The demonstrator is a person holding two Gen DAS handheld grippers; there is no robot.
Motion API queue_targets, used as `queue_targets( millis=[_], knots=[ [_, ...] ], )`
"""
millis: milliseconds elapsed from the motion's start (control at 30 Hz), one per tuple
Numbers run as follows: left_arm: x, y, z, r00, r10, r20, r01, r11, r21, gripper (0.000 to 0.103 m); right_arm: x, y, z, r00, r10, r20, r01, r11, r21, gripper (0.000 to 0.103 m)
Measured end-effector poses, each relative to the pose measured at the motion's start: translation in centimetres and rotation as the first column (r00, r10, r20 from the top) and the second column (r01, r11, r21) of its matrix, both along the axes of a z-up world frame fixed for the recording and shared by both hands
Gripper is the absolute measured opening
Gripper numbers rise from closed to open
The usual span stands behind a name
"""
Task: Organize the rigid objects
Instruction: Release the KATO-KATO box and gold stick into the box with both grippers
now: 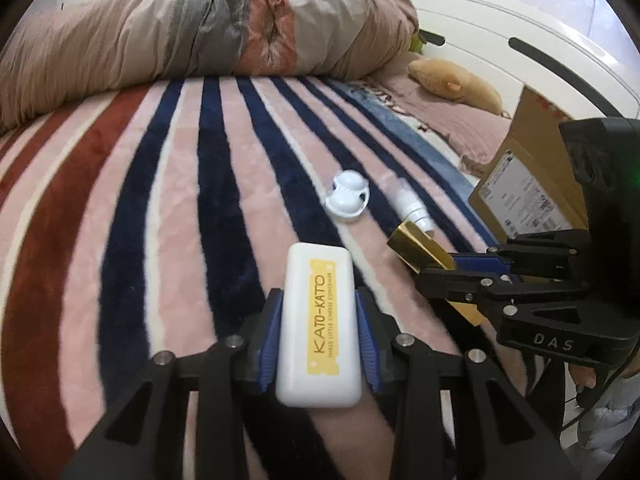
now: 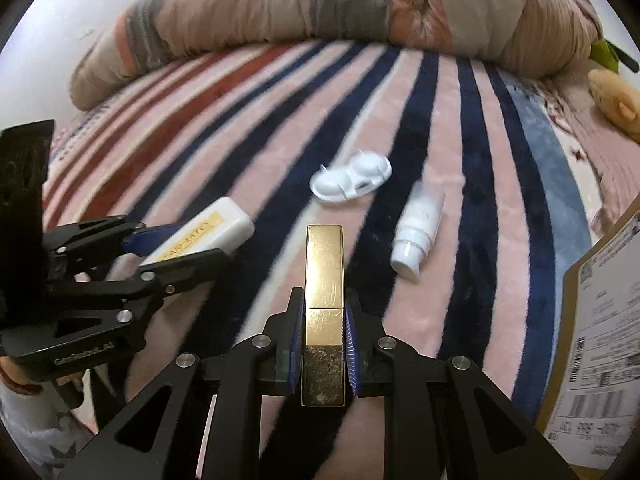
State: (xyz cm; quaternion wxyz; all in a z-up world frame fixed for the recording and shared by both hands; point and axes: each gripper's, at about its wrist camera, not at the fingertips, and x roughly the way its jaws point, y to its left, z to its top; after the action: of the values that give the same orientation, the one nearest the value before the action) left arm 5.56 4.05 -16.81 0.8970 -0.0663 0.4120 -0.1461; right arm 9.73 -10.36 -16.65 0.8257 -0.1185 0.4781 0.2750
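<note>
My left gripper (image 1: 319, 304) is shut on a white KATO-KATO case (image 1: 319, 328) with a yellow label, held over the striped blanket; it also shows in the right wrist view (image 2: 204, 228). My right gripper (image 2: 323, 312) is shut on a gold rectangular case (image 2: 323, 304), seen from the left wrist view (image 1: 420, 250) at the right. A white moulded plastic piece (image 1: 346, 197) (image 2: 352, 180) and a small white pump bottle (image 1: 410, 208) (image 2: 418, 232) lie on the blanket ahead of both grippers.
A striped pink, navy and red blanket (image 1: 180, 200) covers the bed. A rolled duvet (image 1: 200, 32) lies along the far side. A cardboard box (image 1: 528, 176) (image 2: 604, 340) with shipping labels stands at the right. A tan plush toy (image 1: 456, 84) lies beyond it.
</note>
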Motion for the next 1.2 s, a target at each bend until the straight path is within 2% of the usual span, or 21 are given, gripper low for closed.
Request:
queue_targets(
  millis=[200,333,500,600,767,933,1067,1200],
  knots=[
    [-1.9,-0.4,4.9,0.995,-0.004,0.102,0.003,1.000,0.012,0.032,-2.1,-0.9,5.2,0.996,0.030,0.088,-0.038,0.994,0.101,0.013],
    [-3.3,-1.5,9.3,0.981,-0.040,0.190,0.038,0.999,0.015,0.032,-4.0,-2.6,9.5,0.984,0.033,0.177,-0.063,0.984,0.164,0.013],
    [-3.9,-4.5,14.0,0.955,-0.105,0.276,0.101,0.995,0.028,0.032,-5.8,-6.0,14.0,0.962,-0.021,0.271,-0.045,0.971,0.236,0.013],
    [-3.6,-7.0,16.0,0.938,-0.161,0.307,0.160,0.987,0.027,0.032,-6.4,-9.5,16.0,0.944,-0.081,0.321,-0.009,0.963,0.270,0.013],
    [-2.1,-13.1,17.8,0.914,-0.267,0.307,0.265,0.963,0.047,0.032,-6.2,-16.1,17.1,0.917,-0.200,0.346,0.090,0.947,0.308,0.013],
    [0.2,-19.4,18.4,0.895,-0.354,0.270,0.341,0.935,0.096,0.032,-4.5,-22.7,15.8,0.898,-0.309,0.313,0.214,0.929,0.303,0.014],
    [1.8,-23.3,17.7,0.887,-0.405,0.221,0.387,0.914,0.123,0.032,-3.1,-25.6,14.2,0.885,-0.361,0.295,0.283,0.919,0.274,0.014],
    [2.7,-25.6,16.3,0.881,-0.441,0.170,0.420,0.896,0.148,0.032,-3.0,-27.0,13.4,0.889,-0.354,0.291,0.280,0.923,0.265,0.014]
  ],
)
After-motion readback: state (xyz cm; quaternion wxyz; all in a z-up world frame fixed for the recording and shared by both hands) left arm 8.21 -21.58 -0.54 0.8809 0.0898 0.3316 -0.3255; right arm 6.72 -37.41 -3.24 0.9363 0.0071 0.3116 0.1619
